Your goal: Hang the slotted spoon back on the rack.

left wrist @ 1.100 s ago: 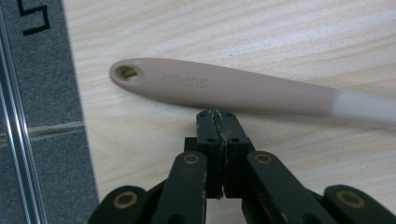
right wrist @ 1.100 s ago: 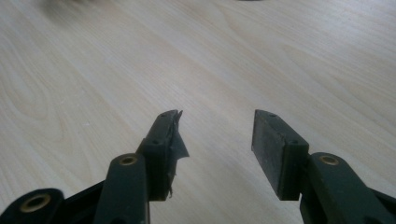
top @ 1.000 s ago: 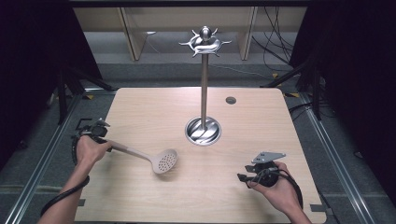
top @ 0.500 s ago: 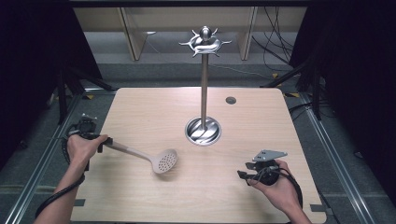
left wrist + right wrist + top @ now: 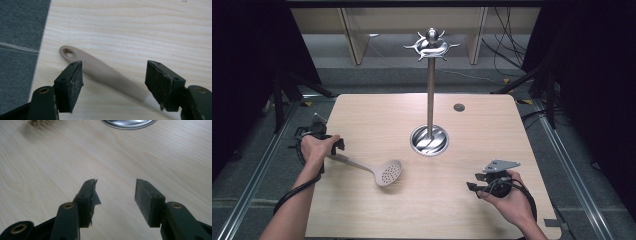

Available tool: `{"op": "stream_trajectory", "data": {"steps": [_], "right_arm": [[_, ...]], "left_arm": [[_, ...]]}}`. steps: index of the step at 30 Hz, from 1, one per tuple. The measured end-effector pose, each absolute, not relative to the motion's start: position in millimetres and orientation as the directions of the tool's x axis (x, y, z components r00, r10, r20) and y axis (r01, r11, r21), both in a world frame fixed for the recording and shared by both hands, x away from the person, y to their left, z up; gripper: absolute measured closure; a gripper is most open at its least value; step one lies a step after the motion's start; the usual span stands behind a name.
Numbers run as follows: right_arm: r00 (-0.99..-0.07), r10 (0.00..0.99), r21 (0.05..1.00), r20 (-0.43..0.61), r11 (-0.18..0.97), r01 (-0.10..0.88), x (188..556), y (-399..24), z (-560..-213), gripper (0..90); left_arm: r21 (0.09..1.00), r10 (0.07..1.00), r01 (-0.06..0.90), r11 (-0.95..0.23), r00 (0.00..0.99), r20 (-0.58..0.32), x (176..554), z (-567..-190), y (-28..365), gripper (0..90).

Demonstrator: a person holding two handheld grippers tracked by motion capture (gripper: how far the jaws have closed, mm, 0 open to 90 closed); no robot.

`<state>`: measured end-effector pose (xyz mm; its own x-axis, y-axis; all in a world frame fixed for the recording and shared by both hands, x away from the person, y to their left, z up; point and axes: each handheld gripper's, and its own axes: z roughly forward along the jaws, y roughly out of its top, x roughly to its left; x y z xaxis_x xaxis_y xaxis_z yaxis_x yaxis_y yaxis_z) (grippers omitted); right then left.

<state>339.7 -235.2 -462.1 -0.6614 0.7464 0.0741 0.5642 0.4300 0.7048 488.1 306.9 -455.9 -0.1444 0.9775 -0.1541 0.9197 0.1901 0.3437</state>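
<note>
A beige slotted spoon [image 5: 382, 171] lies on the wooden table [image 5: 472, 130], its perforated bowl toward the middle and its handle [image 5: 105, 73] pointing to the left edge. My left gripper [image 5: 334, 146] hangs open just over the handle, with the jaws standing either side of it and not touching. The handle's end has a hanging hole [image 5: 67, 52]. A metal utensil stand [image 5: 430, 100] with hooks at the top rises from a round base in the table's middle. My right gripper [image 5: 473, 188] is open above bare wood at the front right, its pads [image 5: 143, 198] worn.
A small dark round plug [image 5: 459, 107] sits in the table behind the stand. The stand's shiny base [image 5: 128, 123] lies ahead of the right gripper. Grey floor [image 5: 20, 37] borders the table's left edge close to the spoon handle's end.
My left gripper has moved in over the spoon's handle end, away from the table's left edge. The spoon lies where it was. The right gripper has barely shifted.
</note>
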Motion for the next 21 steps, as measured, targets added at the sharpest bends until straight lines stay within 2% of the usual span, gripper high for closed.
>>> {"op": "stream_trajectory", "data": {"steps": [1,2,6,10,17,19,21], "right_arm": [[-0.656,0.749,0.680,0.093,0.434,0.592,337.6,-234.8,-459.4,51.7],[-0.673,0.737,0.689,0.065,0.455,0.565,339.0,-235.6,-460.6,51.7],[-0.663,0.745,0.702,0.075,0.433,0.565,338.9,-232.8,-463.4,51.7],[-0.664,0.742,0.684,0.099,0.434,0.587,338.5,-232.2,-462.7,51.6],[-0.672,0.736,0.676,0.082,0.454,0.579,338.2,-232.9,-462.1,51.6],[-0.672,0.736,0.681,0.086,0.448,0.579,338.3,-232.0,-462.9,51.5],[-0.671,0.736,0.689,0.082,0.445,0.572,338.4,-231.0,-464.6,51.5]], "left_arm": [[0.341,0.976,0.919,0.201,-0.155,-0.155,489.4,-456.5,306.5,29.8],[0.332,0.975,0.921,0.205,-0.161,-0.154,490.5,-457.2,306.6,29.8],[0.317,0.969,0.917,0.242,-0.210,-0.134,490.7,-459.2,306.5,30.1],[0.286,0.968,0.927,0.244,-0.215,-0.129,488.4,-465.7,309.1,29.5],[0.267,0.966,0.931,0.250,-0.221,-0.136,490.0,-471.9,307.0,29.4],[0.273,0.965,0.927,0.257,-0.229,-0.130,490.9,-474.5,306.5,29.4],[0.275,0.970,0.930,0.244,-0.228,-0.087,490.7,-476.8,307.1,29.8]]}}
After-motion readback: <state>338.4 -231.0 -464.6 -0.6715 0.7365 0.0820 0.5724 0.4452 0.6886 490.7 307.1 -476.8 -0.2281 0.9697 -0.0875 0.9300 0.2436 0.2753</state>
